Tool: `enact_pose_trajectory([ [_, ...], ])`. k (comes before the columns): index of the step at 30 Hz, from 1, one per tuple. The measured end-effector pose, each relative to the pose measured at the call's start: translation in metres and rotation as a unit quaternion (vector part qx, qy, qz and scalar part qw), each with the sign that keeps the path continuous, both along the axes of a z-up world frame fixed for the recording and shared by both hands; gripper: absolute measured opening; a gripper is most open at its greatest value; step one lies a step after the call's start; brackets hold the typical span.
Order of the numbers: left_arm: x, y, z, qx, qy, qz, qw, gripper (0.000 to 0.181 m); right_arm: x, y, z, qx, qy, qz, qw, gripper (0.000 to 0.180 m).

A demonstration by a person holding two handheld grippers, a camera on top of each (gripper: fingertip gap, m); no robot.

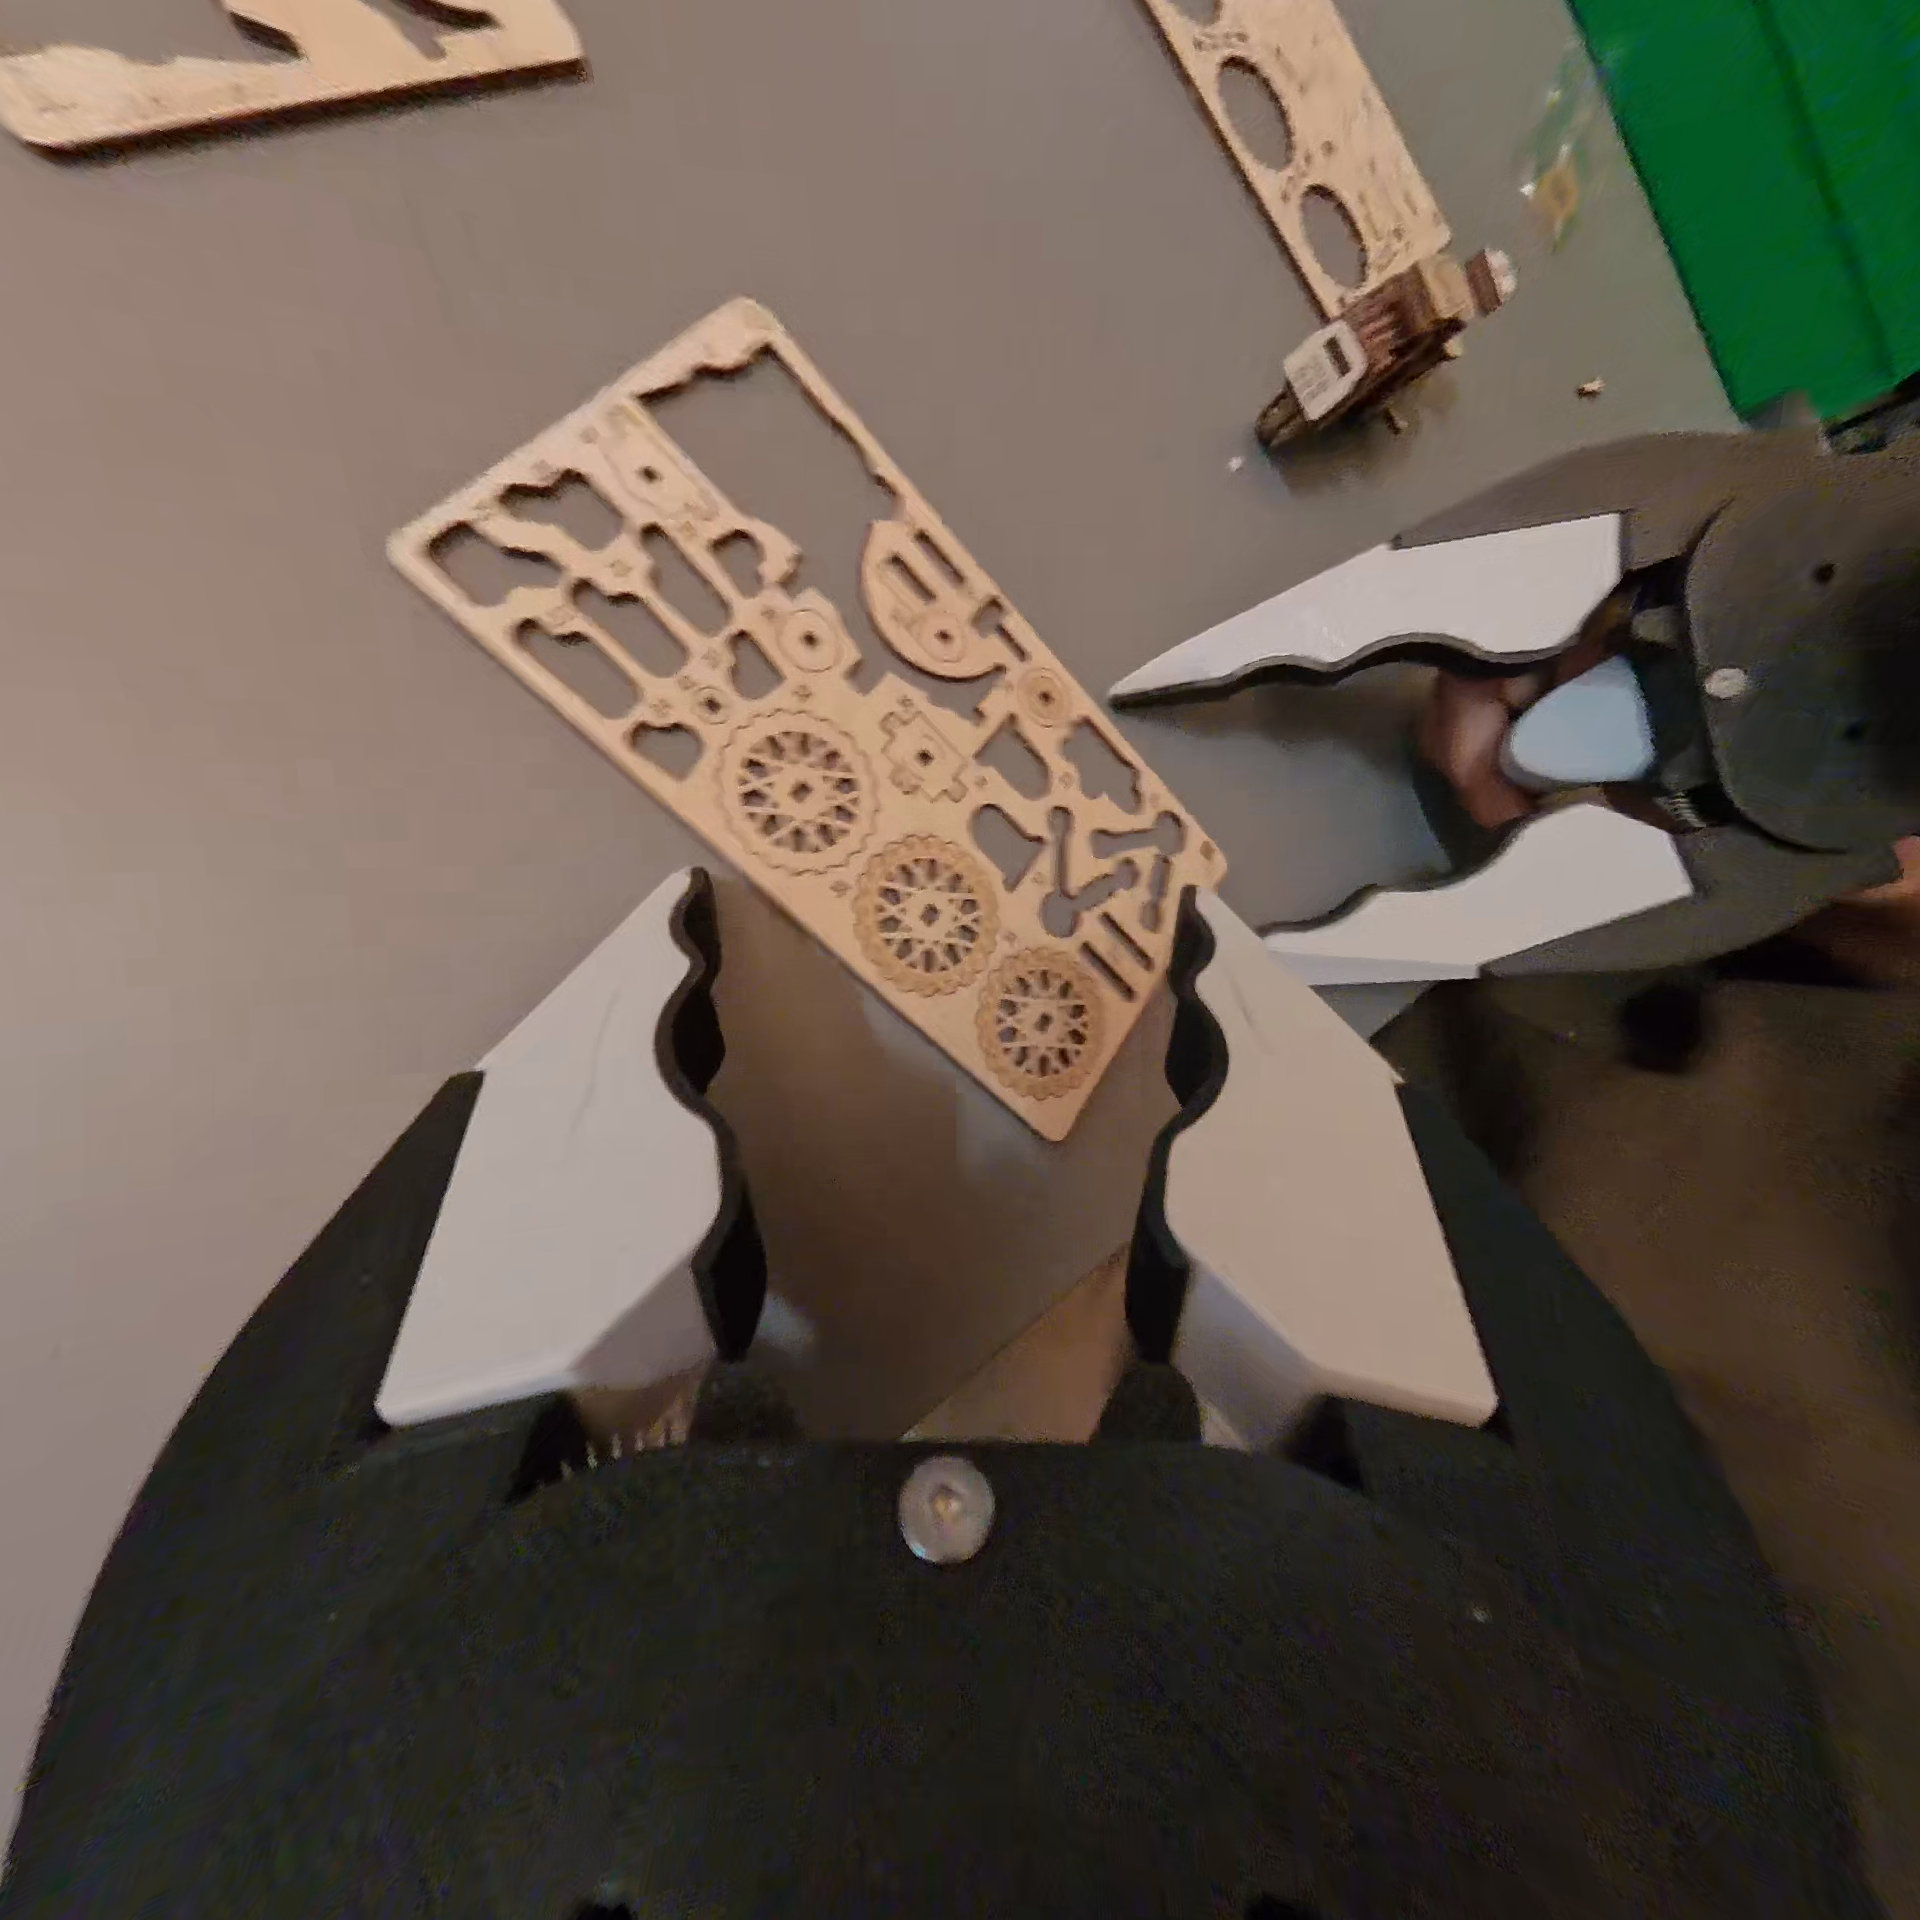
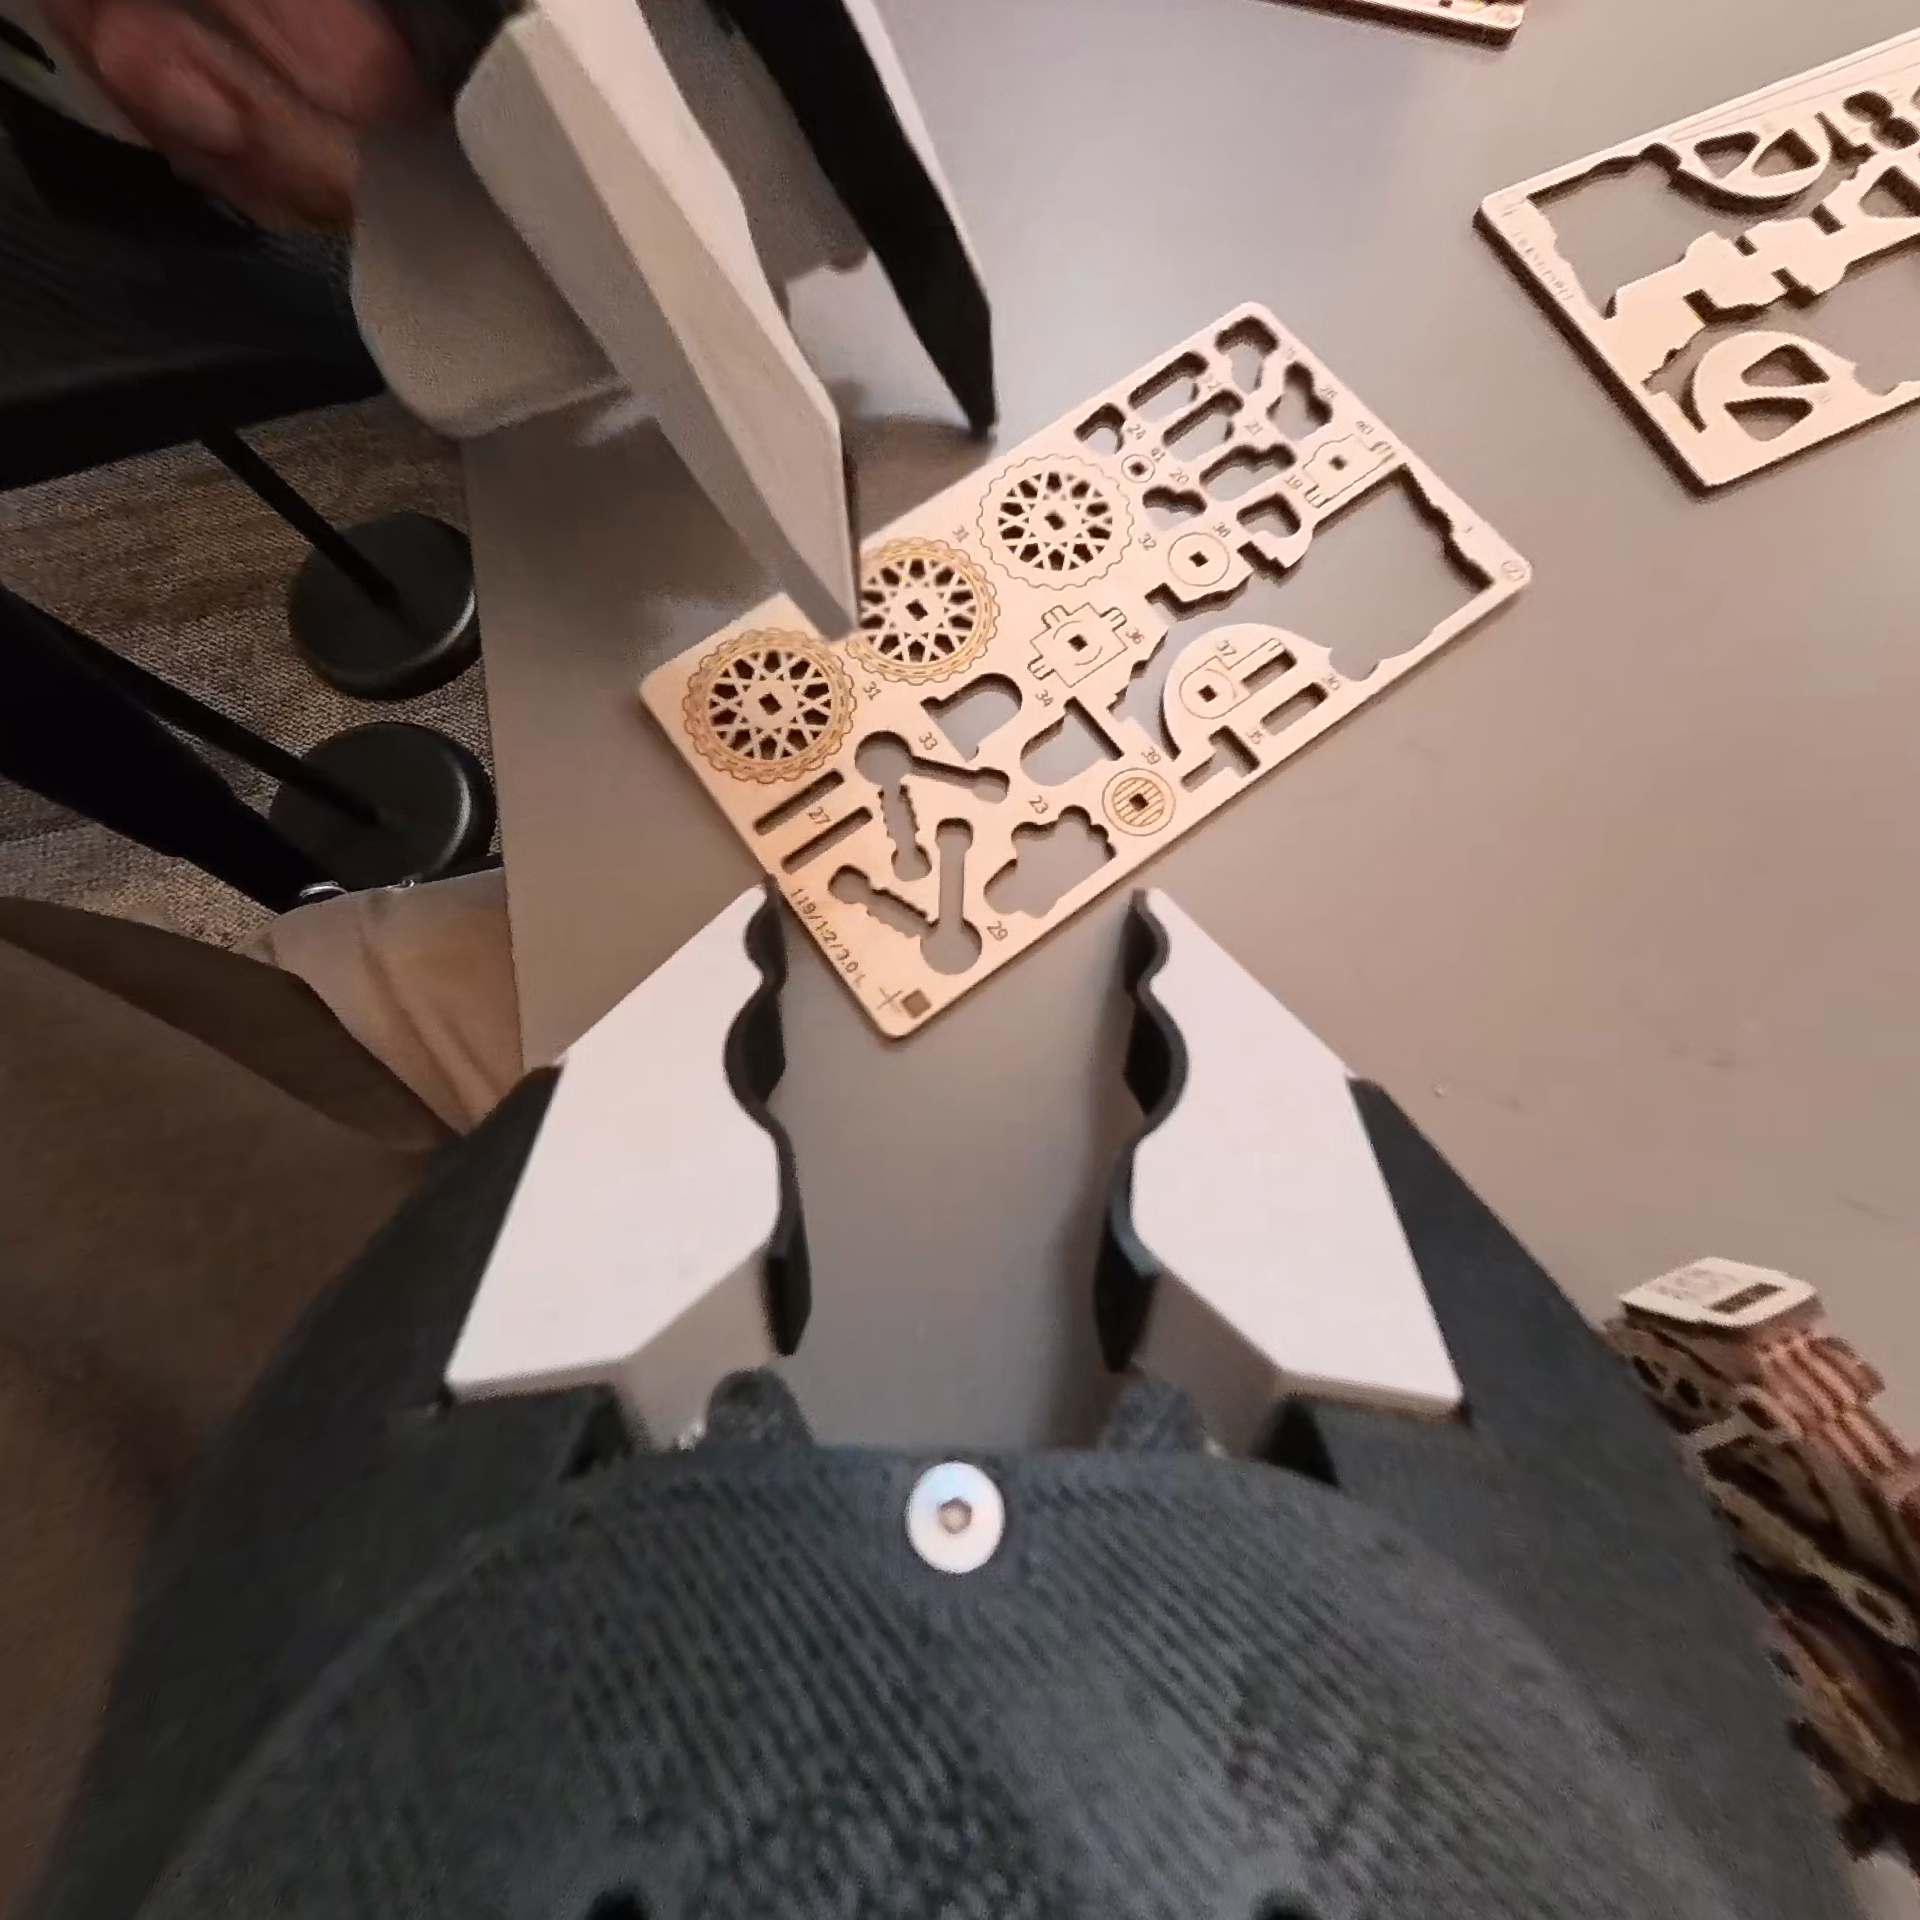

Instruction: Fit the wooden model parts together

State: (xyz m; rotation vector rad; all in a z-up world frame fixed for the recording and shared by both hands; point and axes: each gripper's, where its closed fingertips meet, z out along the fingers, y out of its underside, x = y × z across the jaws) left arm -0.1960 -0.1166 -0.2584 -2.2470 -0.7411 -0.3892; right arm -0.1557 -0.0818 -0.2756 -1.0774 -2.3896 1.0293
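A light wooden parts sheet (image 1: 920, 753) lies flat on the grey table, with three spoked wheels and other small parts held in it. It also shows in the right wrist view (image 2: 1075, 639). My left gripper (image 1: 940, 894) is open and empty, its jaws astride the sheet's wheel end. In the right wrist view the left gripper (image 2: 904, 514) comes down from above, one fingertip (image 2: 821, 582) at the middle wheel; I cannot tell if it touches. My right gripper (image 2: 953, 912) is open and empty just short of the sheet's near edge, and shows open in the left wrist view (image 1: 1195, 816).
A part-built brown wooden model (image 1: 1361, 343) (image 2: 1745, 1455) stands beside the right gripper. Other punched-out sheets (image 1: 1320, 135) (image 1: 260, 73) (image 2: 1714, 260) lie farther off. A green box (image 1: 1766, 156) is at the far corner. The table edge (image 2: 499, 727) is close, with chair feet beyond. There is about 7 cm between the tips of the two grippers.
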Motion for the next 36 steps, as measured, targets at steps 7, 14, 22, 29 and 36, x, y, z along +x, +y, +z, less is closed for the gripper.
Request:
enact_pose_trajectory([
  [7, 0.004, 0.01, 0.005, 0.045, -0.044, 0.005, 0.998, 0.085, -0.002, 0.001, 0.001, -0.014, 0.005, -0.004, 1.0, 0.055],
  [14, -0.002, 0.015, 0.02, 0.129, -0.127, 0.029, 0.983, 0.089, -0.001, 0.005, 0.002, -0.023, 0.003, -0.006, 1.0, 0.053],
  [22, 0.01, 0.026, 0.04, 0.211, -0.223, 0.009, 0.952, 0.077, 0.0, 0.002, 0.005, -0.082, -0.033, -0.007, 0.996, 0.041],
  [29, -0.023, 0.003, 0.024, 0.099, -0.056, 0.064, 0.991, 0.085, -0.005, 0.007, 0.009, -0.091, -0.029, -0.03, 0.995, 0.052],
  [36, 0.009, 0.019, 0.009, 0.068, -0.072, 0.002, 0.995, 0.093, -0.011, 0.009, 0.003, -0.039, -0.002, -0.047, 0.998, 0.063],
])
